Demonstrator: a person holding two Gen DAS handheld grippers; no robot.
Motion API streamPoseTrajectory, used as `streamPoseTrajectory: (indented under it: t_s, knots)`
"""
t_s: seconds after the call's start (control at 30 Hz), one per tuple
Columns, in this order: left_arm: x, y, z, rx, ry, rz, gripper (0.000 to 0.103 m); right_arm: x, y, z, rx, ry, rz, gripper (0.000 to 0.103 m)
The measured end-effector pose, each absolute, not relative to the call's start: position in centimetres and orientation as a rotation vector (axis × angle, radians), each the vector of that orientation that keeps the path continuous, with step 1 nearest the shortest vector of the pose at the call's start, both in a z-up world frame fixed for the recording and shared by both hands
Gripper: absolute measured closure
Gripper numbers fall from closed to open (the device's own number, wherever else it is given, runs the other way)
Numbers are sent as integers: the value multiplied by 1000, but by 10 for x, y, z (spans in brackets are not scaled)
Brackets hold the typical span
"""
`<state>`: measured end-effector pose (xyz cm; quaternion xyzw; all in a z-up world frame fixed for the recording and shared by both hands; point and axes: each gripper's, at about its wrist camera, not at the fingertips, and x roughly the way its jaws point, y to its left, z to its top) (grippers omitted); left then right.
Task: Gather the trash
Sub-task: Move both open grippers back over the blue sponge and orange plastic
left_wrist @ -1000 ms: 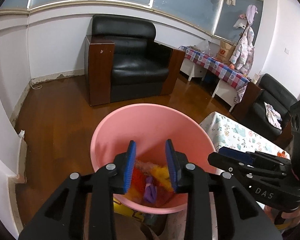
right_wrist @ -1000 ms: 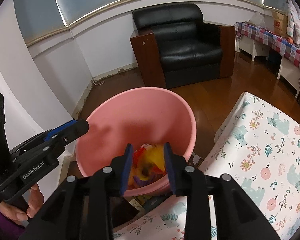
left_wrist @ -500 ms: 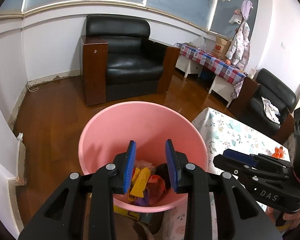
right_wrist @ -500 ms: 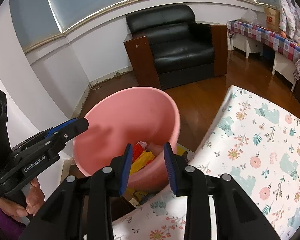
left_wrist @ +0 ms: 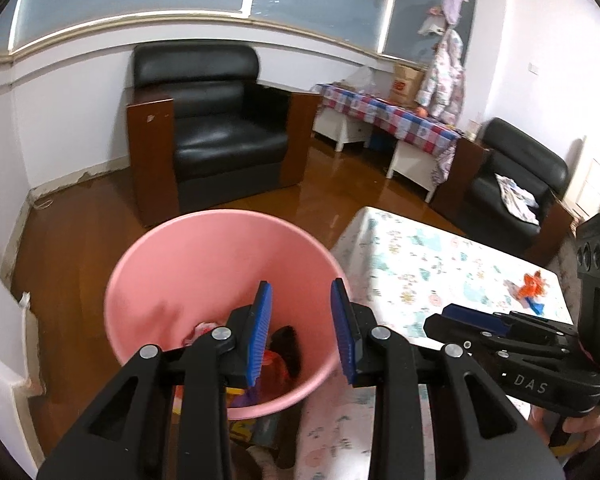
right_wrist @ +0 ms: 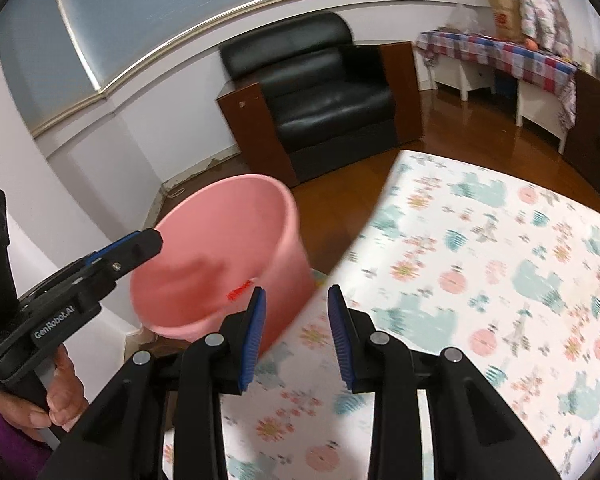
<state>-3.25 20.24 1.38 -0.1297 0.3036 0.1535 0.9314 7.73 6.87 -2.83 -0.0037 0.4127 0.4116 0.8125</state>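
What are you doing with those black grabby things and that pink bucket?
A person is picking up trash with two tongs, one in each hand. Both the left tongs and the right tongs are open and empty. Colorful wrappers already lie in the pink bucket. One orange scrap waits on the flowery table.

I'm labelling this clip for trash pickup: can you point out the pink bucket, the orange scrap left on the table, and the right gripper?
pink bucket (left_wrist: 204, 264), left wrist view, bare inner wall.
orange scrap (left_wrist: 531, 285), left wrist view, its crumpled middle.
right gripper (right_wrist: 296, 334), right wrist view, midway between its fingertips.
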Motion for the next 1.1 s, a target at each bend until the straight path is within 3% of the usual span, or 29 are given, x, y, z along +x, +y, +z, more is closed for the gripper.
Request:
streamPoseTrajectory:
  t_s: [0.3, 0.73, 1.1]
  knots:
    - [9, 158, 15, -280, 667, 215, 73, 96, -20, -38, 84, 901, 685, 72]
    - [80, 33, 17, -136, 680, -114, 73, 125, -172, -56, 225, 867, 354, 72]
    - [145, -57, -21, -25, 748, -368, 73, 142, -235, -75, 271, 878, 189, 72]
